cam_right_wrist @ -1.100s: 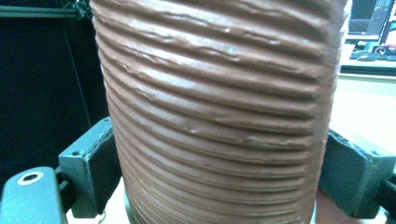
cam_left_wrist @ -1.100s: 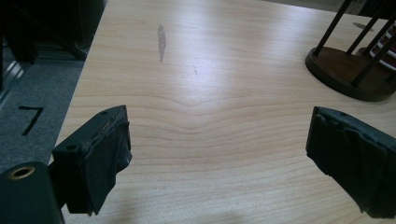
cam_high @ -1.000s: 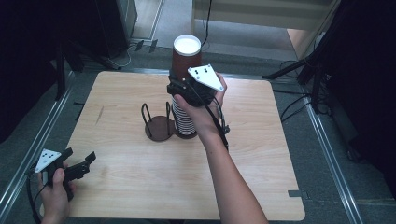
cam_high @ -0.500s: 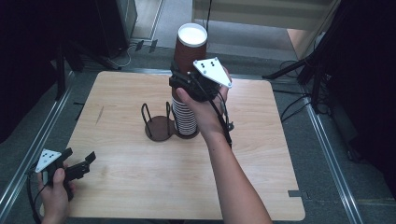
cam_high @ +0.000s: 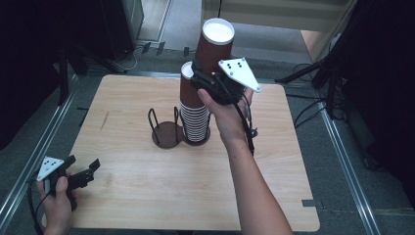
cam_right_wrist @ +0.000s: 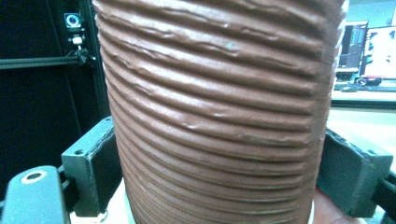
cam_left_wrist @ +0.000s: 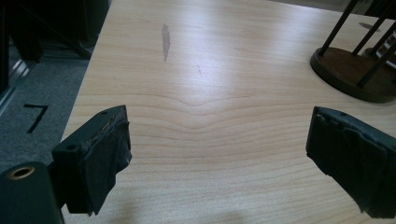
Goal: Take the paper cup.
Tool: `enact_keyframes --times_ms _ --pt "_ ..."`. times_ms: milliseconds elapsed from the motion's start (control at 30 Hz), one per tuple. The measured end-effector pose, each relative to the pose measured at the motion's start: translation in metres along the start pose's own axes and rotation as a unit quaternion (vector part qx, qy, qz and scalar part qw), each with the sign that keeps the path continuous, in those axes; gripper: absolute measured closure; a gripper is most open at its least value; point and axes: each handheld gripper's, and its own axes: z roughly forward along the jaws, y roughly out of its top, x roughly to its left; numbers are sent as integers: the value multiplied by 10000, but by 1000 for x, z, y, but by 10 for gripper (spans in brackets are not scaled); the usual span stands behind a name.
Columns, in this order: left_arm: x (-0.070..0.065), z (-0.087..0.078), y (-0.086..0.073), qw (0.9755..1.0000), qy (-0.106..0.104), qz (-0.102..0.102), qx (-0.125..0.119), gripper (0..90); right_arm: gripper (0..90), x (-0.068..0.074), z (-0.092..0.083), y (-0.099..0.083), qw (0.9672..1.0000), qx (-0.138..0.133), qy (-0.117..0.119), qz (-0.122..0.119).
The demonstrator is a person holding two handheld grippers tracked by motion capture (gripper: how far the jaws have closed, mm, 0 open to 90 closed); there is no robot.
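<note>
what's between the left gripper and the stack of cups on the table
In the high view, bare wood, then the empty wire holder, lie between the left gripper and the cup stack.

A wooden table [cam_high: 147, 196] stands in the middle, pale and smooth. It has a thin dark scratch [cam_left_wrist: 165, 41] near its left side. Grey floor [cam_high: 337, 161] runs around the table. A metal rail [cam_high: 34, 152] lies along the floor on the left, and another rail [cam_high: 362, 196] lies on the right. Black cables [cam_high: 306, 110] curl on the floor to the right of the table. A black "7" [cam_left_wrist: 35, 115] is marked on the floor just beside the table edge. Far off, a bright screen [cam_right_wrist: 379, 52] glows.
</note>
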Motion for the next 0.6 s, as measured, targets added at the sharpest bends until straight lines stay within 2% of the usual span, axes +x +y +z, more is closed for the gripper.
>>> enact_keyframes --times_ms 267,600 --pt "0 0 0 10000 22 4 9 71 126 -24 -14 3 9998 -58 -168 3" --pt "0 -1 0 10000 18 17 -20 71 125 -50 -30 -5 9993 10 -382 -5"
